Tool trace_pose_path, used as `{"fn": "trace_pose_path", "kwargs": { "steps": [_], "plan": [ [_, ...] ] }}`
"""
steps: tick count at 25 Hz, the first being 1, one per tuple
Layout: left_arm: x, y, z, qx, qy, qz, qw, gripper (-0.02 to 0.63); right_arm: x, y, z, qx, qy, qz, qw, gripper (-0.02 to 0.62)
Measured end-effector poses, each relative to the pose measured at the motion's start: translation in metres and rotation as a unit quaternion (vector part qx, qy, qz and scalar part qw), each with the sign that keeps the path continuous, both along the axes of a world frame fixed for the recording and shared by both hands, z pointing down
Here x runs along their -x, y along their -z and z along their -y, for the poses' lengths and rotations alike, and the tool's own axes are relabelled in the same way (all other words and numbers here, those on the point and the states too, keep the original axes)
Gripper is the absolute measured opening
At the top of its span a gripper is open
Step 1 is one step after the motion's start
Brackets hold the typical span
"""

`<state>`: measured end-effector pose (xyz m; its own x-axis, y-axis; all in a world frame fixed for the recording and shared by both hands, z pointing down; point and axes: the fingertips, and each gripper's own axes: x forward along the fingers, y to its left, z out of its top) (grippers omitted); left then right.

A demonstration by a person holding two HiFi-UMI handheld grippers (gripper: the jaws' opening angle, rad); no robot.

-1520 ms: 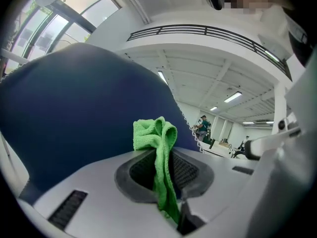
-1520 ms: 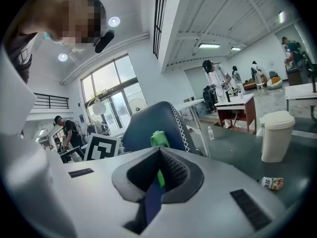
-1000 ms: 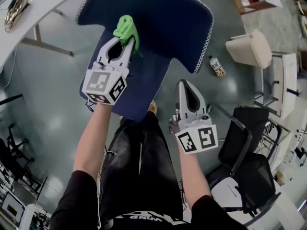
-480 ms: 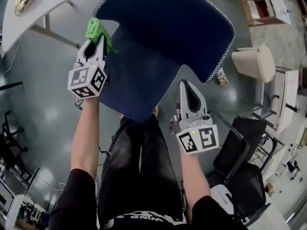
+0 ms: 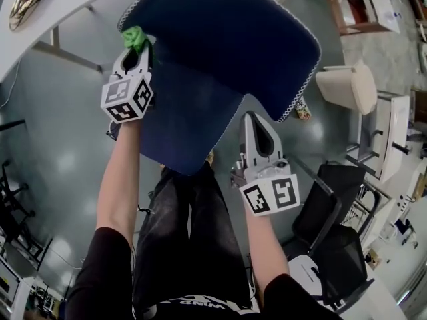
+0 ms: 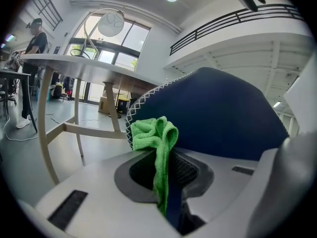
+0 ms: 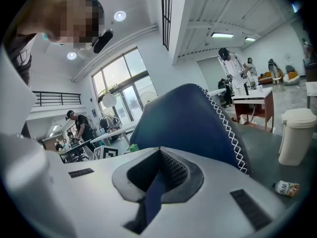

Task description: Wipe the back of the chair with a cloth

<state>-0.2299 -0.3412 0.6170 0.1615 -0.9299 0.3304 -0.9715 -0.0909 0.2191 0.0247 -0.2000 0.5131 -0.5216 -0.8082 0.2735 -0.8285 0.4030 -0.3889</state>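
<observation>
The chair's dark blue back [image 5: 227,39], edged with white stitching, fills the top middle of the head view. A crumpled green cloth [image 5: 133,37] is pinched in my left gripper [image 5: 137,45], which is shut on it at the back's left edge. In the left gripper view the cloth [image 6: 156,138] hangs out of the closed jaws against the blue back [image 6: 218,118]. My right gripper [image 5: 249,117] is shut and holds nothing, beside the back's lower right edge. The blue back [image 7: 183,118] rises just beyond its jaws in the right gripper view.
A white table [image 5: 60,5] stands at the upper left, close to my left gripper. On the floor to the right are a beige bin [image 5: 347,85] and a small bottle [image 5: 303,109]. A black office chair [image 5: 333,212] sits at the lower right. People stand far off at desks.
My left gripper carried the green cloth leftward from the middle of the chair back to its left edge. The right gripper stayed in place, shut.
</observation>
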Motion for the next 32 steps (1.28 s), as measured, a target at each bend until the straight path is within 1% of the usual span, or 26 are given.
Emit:
{"fn": "trace_pose_path", "kwargs": {
  "steps": [2,5,7,10,14,18,24,28,32],
  "plan": [
    [-0.004,-0.001,0.007,0.000,-0.001,-0.001,1.0000,0.058,-0.004,-0.001,-0.001,0.002,-0.004,0.000,1.000,-0.011],
    [-0.013,-0.003,0.012,0.001,-0.005,-0.017,0.9998,0.057,-0.010,-0.003,-0.002,0.004,-0.010,0.002,1.000,-0.011],
    [-0.027,-0.007,0.012,0.007,-0.027,-0.022,0.9994,0.057,-0.012,-0.004,-0.003,0.004,-0.014,0.004,1.000,-0.011],
    [-0.051,-0.013,0.010,0.015,-0.058,-0.016,0.9981,0.057,-0.014,-0.005,-0.005,0.005,-0.018,0.006,1.000,-0.011],
    [-0.089,-0.011,0.000,0.013,-0.091,-0.021,0.9955,0.057,-0.020,-0.003,-0.014,0.004,-0.025,0.006,1.000,-0.011],
    [-0.140,-0.004,-0.013,0.008,-0.136,-0.025,0.9903,0.057,-0.031,-0.001,-0.022,0.003,-0.036,0.008,0.999,-0.011],
    [-0.191,-0.006,-0.030,0.010,-0.176,-0.027,0.9840,0.057,-0.048,0.000,-0.032,0.001,-0.051,0.009,0.999,-0.011],
    [-0.226,-0.010,-0.046,0.012,-0.212,-0.019,0.9770,0.057,-0.059,-0.003,-0.042,0.002,-0.059,0.012,0.998,-0.011],
    [-0.260,-0.010,-0.065,0.018,-0.248,-0.024,0.9682,0.057,-0.065,-0.003,-0.049,0.003,-0.064,0.014,0.998,-0.011]
  ]
}}
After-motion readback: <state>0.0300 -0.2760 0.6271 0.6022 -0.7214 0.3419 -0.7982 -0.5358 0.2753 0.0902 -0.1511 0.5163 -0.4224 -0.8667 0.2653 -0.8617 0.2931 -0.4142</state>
